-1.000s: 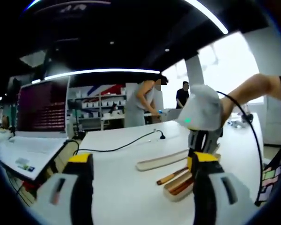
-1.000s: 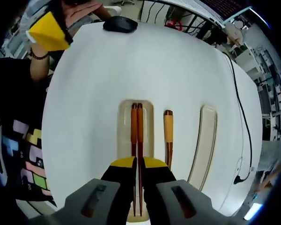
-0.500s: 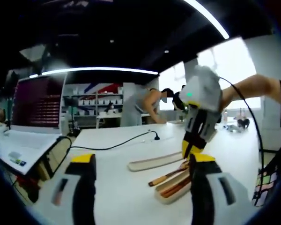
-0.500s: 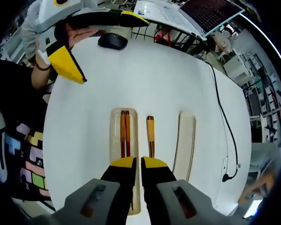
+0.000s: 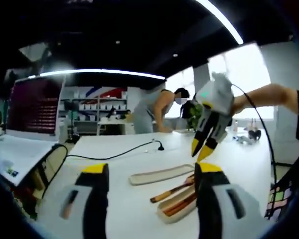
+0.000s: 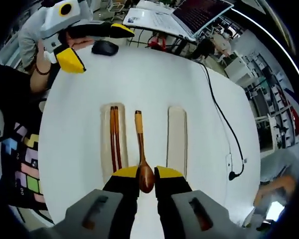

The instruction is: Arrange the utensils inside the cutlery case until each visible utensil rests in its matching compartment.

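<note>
A pale cutlery case tray [image 6: 105,149] lies on the white table with a pair of brown chopsticks [image 6: 114,142] in it. Beside it a wooden spoon [image 6: 140,144] rests on the bare table, and beyond the spoon lies a second long pale tray [image 6: 177,139] with nothing in it. My right gripper [image 6: 146,173] hangs above the spoon's bowl end, jaws a little apart and holding nothing; it appears high over the table [image 5: 200,151] in the left gripper view. My left gripper [image 5: 150,172] stands wide open, well back from the case [image 5: 175,206].
A black mouse [image 6: 104,48] lies near the left gripper [image 6: 95,46]. A black cable [image 6: 219,114] runs across the table on the far side of the bare tray. A laptop [image 6: 199,12] stands off the table's end. People [image 5: 159,107] work at a bench behind.
The right gripper has lifted up and back from the chopsticks in the tray, and its jaws have parted a little. The spoon's bowl has come into its view. The left gripper stayed open.
</note>
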Demonstrator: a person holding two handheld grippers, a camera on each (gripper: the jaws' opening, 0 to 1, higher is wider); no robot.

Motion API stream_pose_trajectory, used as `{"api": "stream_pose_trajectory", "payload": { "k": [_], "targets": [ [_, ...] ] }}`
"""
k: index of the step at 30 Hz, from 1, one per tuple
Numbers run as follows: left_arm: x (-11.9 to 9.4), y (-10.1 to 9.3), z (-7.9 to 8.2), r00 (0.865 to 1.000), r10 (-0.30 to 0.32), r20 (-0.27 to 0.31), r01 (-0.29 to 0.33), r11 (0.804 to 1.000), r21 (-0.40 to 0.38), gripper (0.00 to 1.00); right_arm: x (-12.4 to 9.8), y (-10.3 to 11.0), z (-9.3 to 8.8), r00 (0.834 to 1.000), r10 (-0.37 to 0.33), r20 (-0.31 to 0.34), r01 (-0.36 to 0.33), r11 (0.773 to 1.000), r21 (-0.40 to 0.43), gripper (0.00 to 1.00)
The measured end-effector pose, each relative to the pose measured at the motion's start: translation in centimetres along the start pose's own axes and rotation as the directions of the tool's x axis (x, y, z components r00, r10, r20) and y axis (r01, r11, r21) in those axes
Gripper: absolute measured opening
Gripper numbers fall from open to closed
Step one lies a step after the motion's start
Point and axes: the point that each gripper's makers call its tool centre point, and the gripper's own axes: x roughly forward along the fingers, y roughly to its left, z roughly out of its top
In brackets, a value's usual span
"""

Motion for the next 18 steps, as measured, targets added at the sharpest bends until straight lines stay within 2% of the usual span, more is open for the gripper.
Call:
{"api": "stream_pose_trajectory", "payload": {
  "k": [2, 4, 7, 10, 13, 14, 17, 18],
  "targets": [
    [1.0, -0.5, -0.2, 0.999, -0.046, -0.018, 0.045, 0.999, -0.012, 0.74, -0.3, -0.4, -0.5, 1.0, -0.01, 0.001, 0.01, 1.0, 0.013, 0.11],
    [2.1, -0.6, -0.8, 0.995, -0.074, -0.06, 0.075, 0.997, 0.013, 0.74, -0.4, -0.6, -1.0, 1.0, -0.012, 0.002, 0.012, 1.0, 0.028, 0.11],
    [3.5, -0.3, -1.8, 0.989, -0.079, -0.122, 0.088, 0.994, 0.065, 0.74, 0.0, -0.6, -2.0, 1.0, 0.008, 0.005, -0.008, 0.997, 0.072, 0.11],
    [4.8, -0.3, -2.4, 0.981, -0.102, -0.168, 0.117, 0.99, 0.082, 0.73, 0.6, -0.8, -3.1, 1.0, 0.015, -0.005, -0.014, 0.995, 0.097, 0.11],
    [5.8, -0.5, -3.4, 0.96, -0.135, -0.246, 0.164, 0.982, 0.097, 0.73, 1.4, -0.8, -4.1, 0.999, 0.034, -0.008, -0.032, 0.989, 0.145, 0.11],
    [6.2, -0.7, -3.8, 0.951, -0.147, -0.273, 0.186, 0.975, 0.123, 0.72, 1.6, -0.7, -4.4, 0.999, 0.039, -0.005, -0.038, 0.987, 0.155, 0.11],
    [7.2, -0.6, -4.7, 0.931, -0.146, -0.334, 0.202, 0.97, 0.138, 0.68, 2.2, -0.3, -5.4, 0.997, 0.077, 0.002, -0.075, 0.974, 0.212, 0.11],
    [7.7, -0.6, -4.8, 0.93, -0.145, -0.338, 0.199, 0.971, 0.131, 0.68, 2.4, -0.2, -5.5, 0.996, 0.092, 0.019, -0.094, 0.962, 0.257, 0.11]
  ]
}}
